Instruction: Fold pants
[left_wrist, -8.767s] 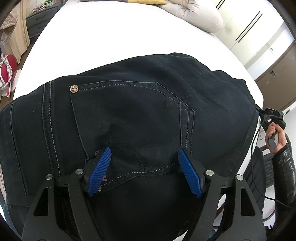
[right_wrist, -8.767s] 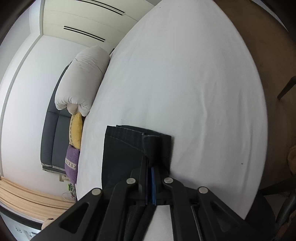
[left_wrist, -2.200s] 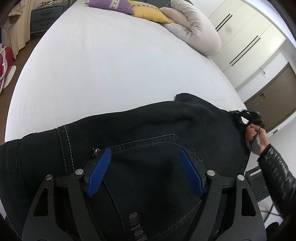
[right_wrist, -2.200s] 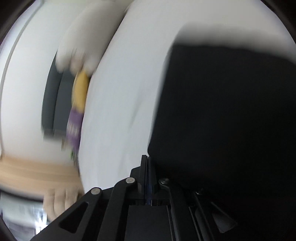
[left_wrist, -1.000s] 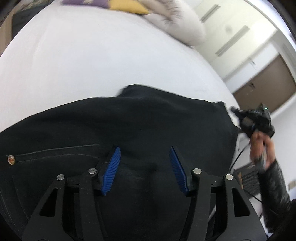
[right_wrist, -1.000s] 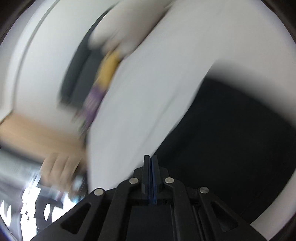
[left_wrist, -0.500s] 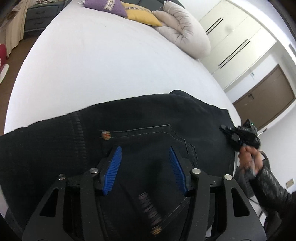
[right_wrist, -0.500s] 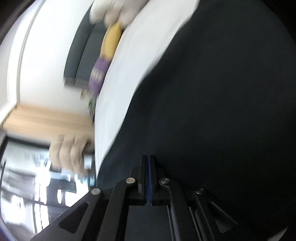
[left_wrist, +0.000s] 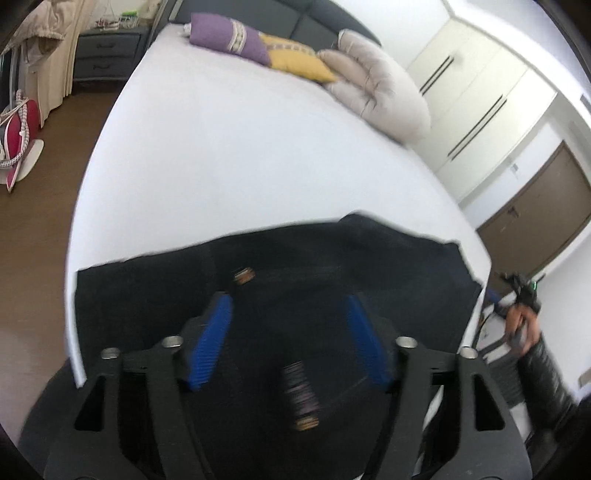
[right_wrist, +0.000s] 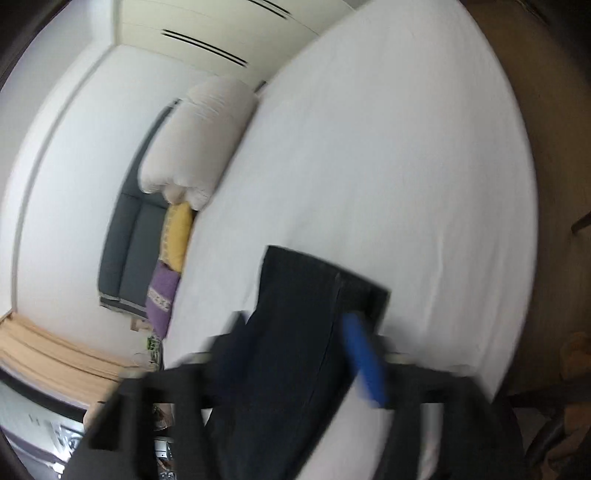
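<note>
pants (left_wrist: 332, 266): black denim, on white bed (left_wrist: 221, 155) near its edge | handling: looks heavy, soft, limp, not slippery; best taken at thick hem or waistband | left gripper (left_wrist: 288, 339): just opened, jaws spread, nothing pinched | right gripper (right_wrist: 306, 354): just opened, jaws spread over cloth, not pressing

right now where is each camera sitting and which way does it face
Left wrist: sits on the left gripper, looking forward and down along its blue fingers over the black pants and up the white bed to the pillows. The person's right hand and dark sleeve show at right.
Right wrist: sits on the right gripper, rolled sideways, looking along the bed over a pants end. Only its blurred fingers show.
Shared: pants, bed, pillows, duvet, wardrobe.
</note>
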